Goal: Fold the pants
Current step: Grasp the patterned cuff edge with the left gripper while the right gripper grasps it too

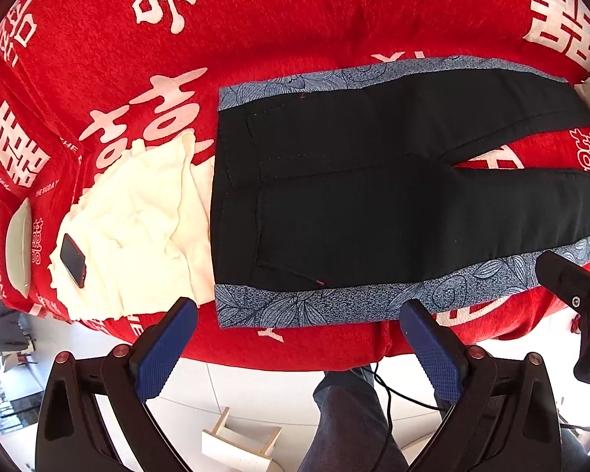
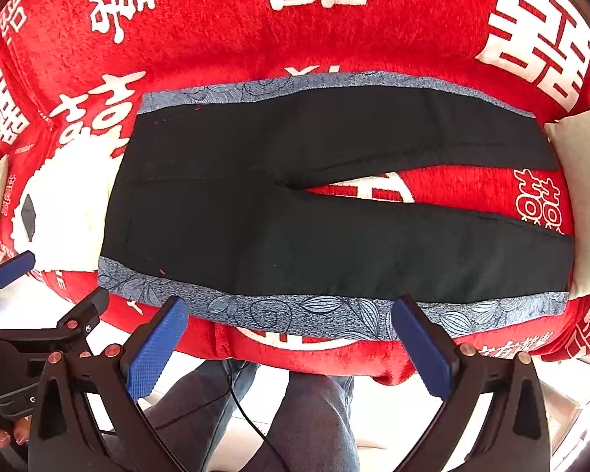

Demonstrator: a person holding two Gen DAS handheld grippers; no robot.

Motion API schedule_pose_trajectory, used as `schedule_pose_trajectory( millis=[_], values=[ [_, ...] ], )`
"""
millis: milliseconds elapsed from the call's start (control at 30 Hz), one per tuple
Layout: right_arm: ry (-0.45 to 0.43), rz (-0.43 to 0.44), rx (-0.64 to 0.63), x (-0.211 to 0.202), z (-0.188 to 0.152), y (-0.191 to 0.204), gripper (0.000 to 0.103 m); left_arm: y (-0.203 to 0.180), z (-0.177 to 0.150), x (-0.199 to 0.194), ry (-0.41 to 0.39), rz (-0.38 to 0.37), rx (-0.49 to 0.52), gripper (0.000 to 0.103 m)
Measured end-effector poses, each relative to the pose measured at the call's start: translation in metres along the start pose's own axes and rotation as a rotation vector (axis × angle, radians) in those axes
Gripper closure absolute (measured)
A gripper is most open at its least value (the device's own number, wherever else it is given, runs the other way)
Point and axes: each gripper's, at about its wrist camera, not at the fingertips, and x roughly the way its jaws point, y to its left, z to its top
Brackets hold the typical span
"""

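Your red cloth [image 1: 295,31] carries white double-happiness characters; your left gripper [image 1: 299,350] and right gripper [image 2: 291,348] hover near the pants [image 2: 295,216], jaws wide, empty.

We see two fisheye wrist cams, both near the front edge of a red cover [image 1: 295,31], tilted down, facing away from the person. Left cam sits over the pants [image 1: 373,196] waistband end, right cam further along the legs. Both share the whole pants.

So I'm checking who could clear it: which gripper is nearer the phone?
Left. The left gripper hovers beside the cloth bearing the phone; the right gripper sits farther along the pants.
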Motion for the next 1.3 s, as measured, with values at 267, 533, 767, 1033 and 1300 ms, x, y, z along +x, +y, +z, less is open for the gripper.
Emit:
schedule_pose_trajectory(
  millis=[267, 533, 767, 1033, 1300],
  values=[
    [0.029, 0.018, -0.037, 0.005, 0.003, -0.018, 0.0, -0.009, 0.001, 0.001, 0.023, 0.041, -0.048, 0.0],
    [0.045, 0.014, -0.126, 0.011, 0.005, -0.037, 0.0, -0.02, -0.012, 0.013, 0.088, 0.043, -0.17, 0.0],
    [0.007, 0.319, 0.041, 0.021, -0.01, -0.066, 0.0, -0.015, -0.021, 0.029, 0.066, -0.069, -0.218, 0.0],
    [0.055, 0.466, 0.269, 0.093, -0.062, -0.08, 0.0, 0.006, -0.053, 0.093, 0.078, -0.202, -0.295, 0.0],
    [0.049, 0.665, 0.449, 0.162, -0.107, -0.08, 0.025, 0.039, -0.092, 0.14, 0.022, -0.396, -0.538, 0.0]
  ],
)
